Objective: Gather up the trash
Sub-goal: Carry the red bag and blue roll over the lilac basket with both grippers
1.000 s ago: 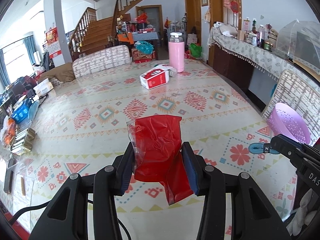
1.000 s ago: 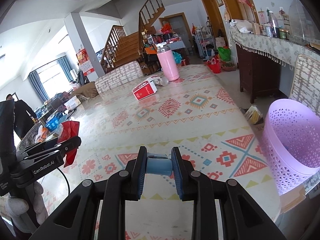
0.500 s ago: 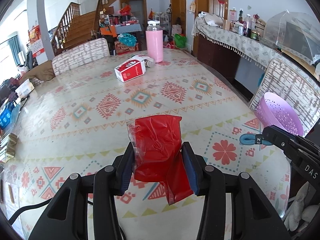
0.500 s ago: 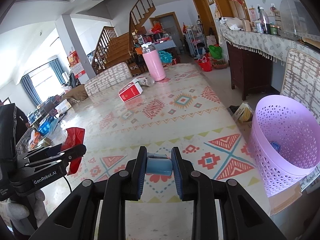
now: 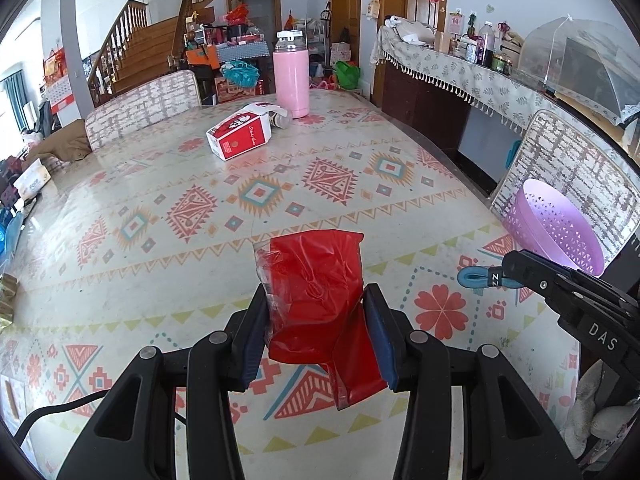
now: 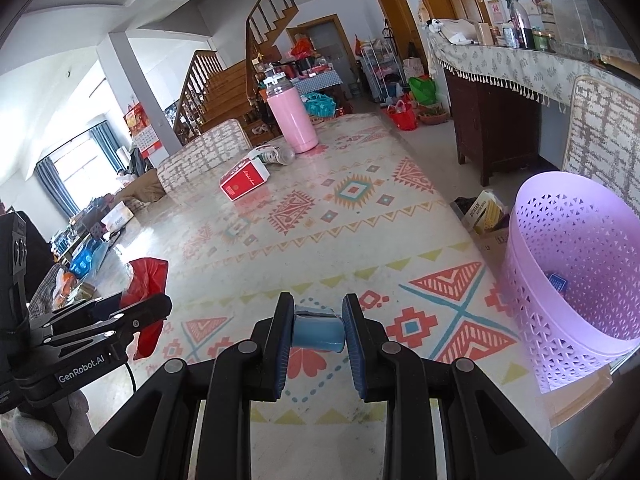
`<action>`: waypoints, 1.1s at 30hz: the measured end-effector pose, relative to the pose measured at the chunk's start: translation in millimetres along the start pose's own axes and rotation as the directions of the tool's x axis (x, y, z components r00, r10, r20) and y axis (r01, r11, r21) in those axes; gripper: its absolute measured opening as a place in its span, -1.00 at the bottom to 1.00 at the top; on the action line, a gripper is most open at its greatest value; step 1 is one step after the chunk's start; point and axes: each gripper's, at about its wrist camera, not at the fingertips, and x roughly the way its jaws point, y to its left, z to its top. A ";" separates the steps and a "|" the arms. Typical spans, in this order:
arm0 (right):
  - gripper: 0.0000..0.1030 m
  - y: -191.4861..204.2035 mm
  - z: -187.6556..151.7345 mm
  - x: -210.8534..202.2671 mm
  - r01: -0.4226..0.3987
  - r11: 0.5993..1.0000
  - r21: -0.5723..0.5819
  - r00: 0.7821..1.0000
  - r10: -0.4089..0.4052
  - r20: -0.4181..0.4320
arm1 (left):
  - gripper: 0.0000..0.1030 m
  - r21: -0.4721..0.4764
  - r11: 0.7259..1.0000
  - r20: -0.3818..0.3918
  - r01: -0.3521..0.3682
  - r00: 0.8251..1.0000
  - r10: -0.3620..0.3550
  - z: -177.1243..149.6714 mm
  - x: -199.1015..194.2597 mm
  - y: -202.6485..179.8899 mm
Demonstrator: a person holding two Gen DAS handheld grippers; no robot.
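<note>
Wrapper (image 5: 316, 296) pinched between left claw (image 5: 316, 330) pads, above table (image 5: 160, 216).

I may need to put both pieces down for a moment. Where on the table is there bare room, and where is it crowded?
The patterned table is bare from the grippers out to the red and white carton. The far end is crowded: the carton, a clear bottle lying down and the pink flask stand close together. The table's right edge by the purple basket is also free.

White lettering "GenRobot.AI" stands on the black left tool (image 6: 120, 322), "DAS" on the black right tool (image 5: 486, 278), and "14" on a wall calendar (image 5: 455, 23).
</note>
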 end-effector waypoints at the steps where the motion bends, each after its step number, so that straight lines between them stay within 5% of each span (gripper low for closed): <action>1: -0.47 0.0 0.4 0.8 0.000 1.000 0.002 1.000 0.000 0.001 | -0.13 0.000 1.000 -0.001 -0.001 1.000 0.001 -0.1 -0.2 0.0; 13: -0.47 -10.0 2.1 6.7 0.009 1.000 0.020 1.000 -0.010 0.004 | -0.13 0.009 1.000 -0.045 0.029 0.999 -0.029 0.6 15.8 -11.4; 33: -0.47 -62.3 7.2 -60.7 0.183 0.980 0.076 0.976 -0.190 0.105 | -0.13 0.135 0.985 -0.073 0.108 0.992 -0.099 14.2 29.7 -81.1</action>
